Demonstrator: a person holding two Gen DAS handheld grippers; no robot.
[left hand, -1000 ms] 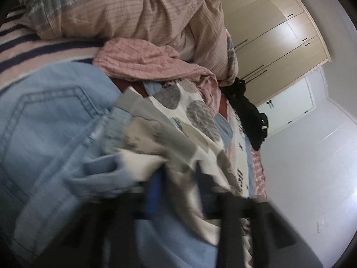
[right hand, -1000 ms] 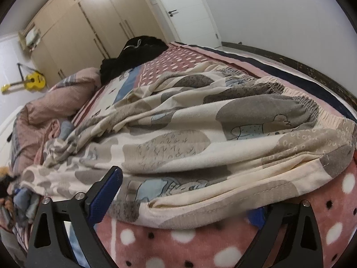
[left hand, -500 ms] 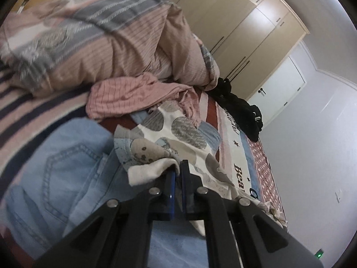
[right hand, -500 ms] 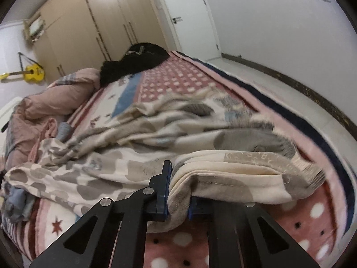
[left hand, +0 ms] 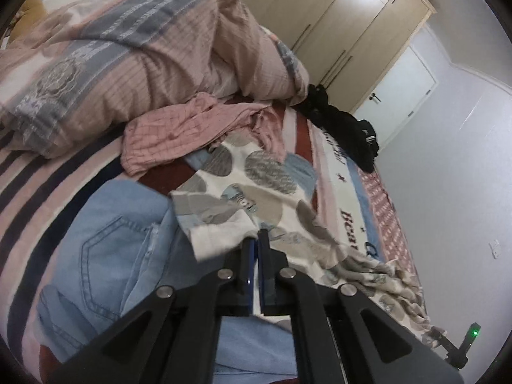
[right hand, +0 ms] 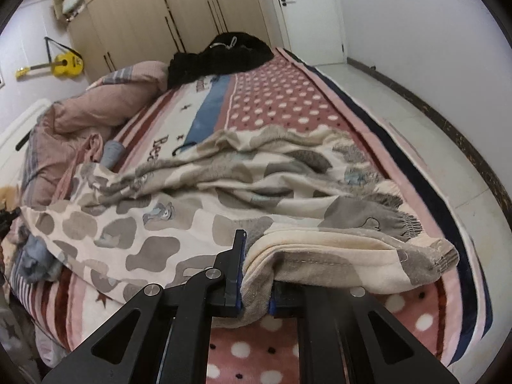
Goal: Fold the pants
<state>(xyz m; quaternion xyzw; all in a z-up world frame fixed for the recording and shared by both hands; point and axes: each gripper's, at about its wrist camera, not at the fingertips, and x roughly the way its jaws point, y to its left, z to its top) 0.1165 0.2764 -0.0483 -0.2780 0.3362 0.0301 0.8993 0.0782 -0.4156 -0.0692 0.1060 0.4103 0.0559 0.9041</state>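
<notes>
Two grippers are pinching the same pair of cream pants (right hand: 198,224) printed with grey and brown blotches, which is lying stretched across a patterned blanket (right hand: 281,102) on a bed. In the left wrist view, the left gripper (left hand: 255,240) is sitting with its jaws pressed together on a pale hem corner of the pants (left hand: 256,198), and the cloth is running away from it toward the far right in loose wrinkles. Under and just left of that corner, a pair of blue jeans (left hand: 118,249) is lying flat, back pocket showing. Beyond the pants, a crumpled pink checked garment (left hand: 192,128) is resting against a bulky pink and grey duvet (left hand: 144,48), and a black heap of clothing (left hand: 345,131) is sitting further up the bed near the wooden wardrobe (left hand: 345,25). In the right wrist view, the right gripper (right hand: 254,275) is clamping the thick gathered waistband end of the pants, with cloth bunching between the jaws and drooping below them; the elastic edge is sticking out to the right, lifted clear of the dotted part of the blanket. Farther back, a yellow guitar (right hand: 60,64) is hanging on the wall beside the wardrobe, and a white door (right hand: 307,12) is standing closed.
</notes>
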